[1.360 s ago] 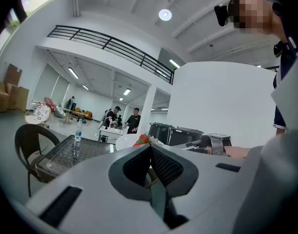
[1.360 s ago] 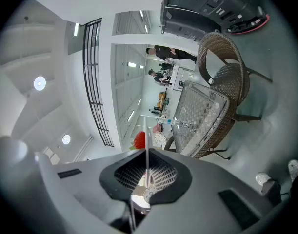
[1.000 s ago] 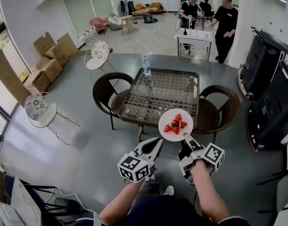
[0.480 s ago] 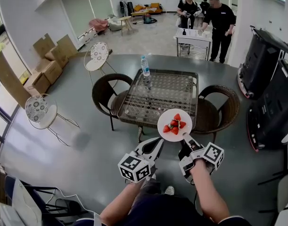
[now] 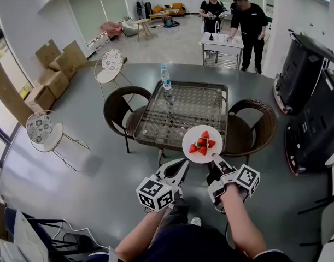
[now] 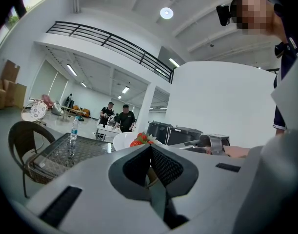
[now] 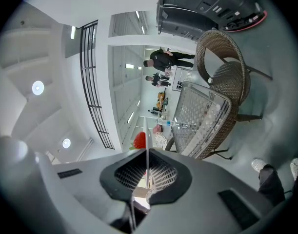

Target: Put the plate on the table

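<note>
A white plate (image 5: 202, 141) with several strawberries (image 5: 201, 143) hangs in the air over the near edge of the glass-topped wicker table (image 5: 183, 111). My right gripper (image 5: 215, 158) is shut on the plate's near rim. In the right gripper view the plate (image 7: 148, 145) shows edge-on between the jaws, with a strawberry (image 7: 140, 140) beside it. My left gripper (image 5: 182, 166) is held just left of the plate, shut and empty. The left gripper view shows the plate (image 6: 122, 140) and strawberries (image 6: 142, 139) past its jaw tips (image 6: 149, 147).
A water bottle (image 5: 165, 78) stands at the table's far left corner. Wicker chairs (image 5: 120, 105) (image 5: 257, 125) flank the table. Black equipment (image 5: 311, 91) stands at the right. Two people stand by a white cart (image 5: 224, 43) behind. Patterned white chairs (image 5: 44, 127) and cardboard boxes (image 5: 52, 75) are at the left.
The plate and both grippers have barely shifted, a little up and left in the view. The people at the back cart have changed places.
</note>
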Available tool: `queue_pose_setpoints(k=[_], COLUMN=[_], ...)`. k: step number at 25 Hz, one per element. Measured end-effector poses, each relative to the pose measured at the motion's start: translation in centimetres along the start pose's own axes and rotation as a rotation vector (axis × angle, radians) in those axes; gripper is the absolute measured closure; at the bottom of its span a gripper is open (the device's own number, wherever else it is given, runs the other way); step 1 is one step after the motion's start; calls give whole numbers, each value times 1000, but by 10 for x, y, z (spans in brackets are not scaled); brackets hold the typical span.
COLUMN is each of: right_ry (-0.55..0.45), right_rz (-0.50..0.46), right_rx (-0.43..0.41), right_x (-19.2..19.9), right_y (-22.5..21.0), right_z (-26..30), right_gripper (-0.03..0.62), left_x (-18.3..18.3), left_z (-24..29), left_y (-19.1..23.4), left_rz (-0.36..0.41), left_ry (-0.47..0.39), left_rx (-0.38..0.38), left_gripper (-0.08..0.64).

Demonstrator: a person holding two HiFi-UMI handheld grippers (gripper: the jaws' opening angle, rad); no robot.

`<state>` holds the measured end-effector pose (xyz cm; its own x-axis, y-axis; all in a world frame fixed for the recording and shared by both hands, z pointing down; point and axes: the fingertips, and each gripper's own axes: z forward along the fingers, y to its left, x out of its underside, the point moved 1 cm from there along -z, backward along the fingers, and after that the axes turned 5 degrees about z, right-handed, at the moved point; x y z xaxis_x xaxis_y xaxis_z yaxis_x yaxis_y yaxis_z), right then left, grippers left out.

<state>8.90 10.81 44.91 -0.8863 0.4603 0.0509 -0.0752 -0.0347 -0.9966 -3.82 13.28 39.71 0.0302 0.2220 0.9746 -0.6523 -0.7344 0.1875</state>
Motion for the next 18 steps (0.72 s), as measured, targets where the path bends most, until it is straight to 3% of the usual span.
queue_pose_setpoints(k=[8, 18], right_ry=[-9, -1], right_rz=[-11, -3], right_rx=[-1, 19], right_x=[-15, -35], right_y=[-5, -26], right_z=[31, 107], right_gripper=[575, 575], left_x=[-1, 6], left_z=[26, 72], left_y=[32, 110], left_rz=[-12, -39], left_ry=[2, 27], left_rx=[21, 34], left_gripper=[554, 554])
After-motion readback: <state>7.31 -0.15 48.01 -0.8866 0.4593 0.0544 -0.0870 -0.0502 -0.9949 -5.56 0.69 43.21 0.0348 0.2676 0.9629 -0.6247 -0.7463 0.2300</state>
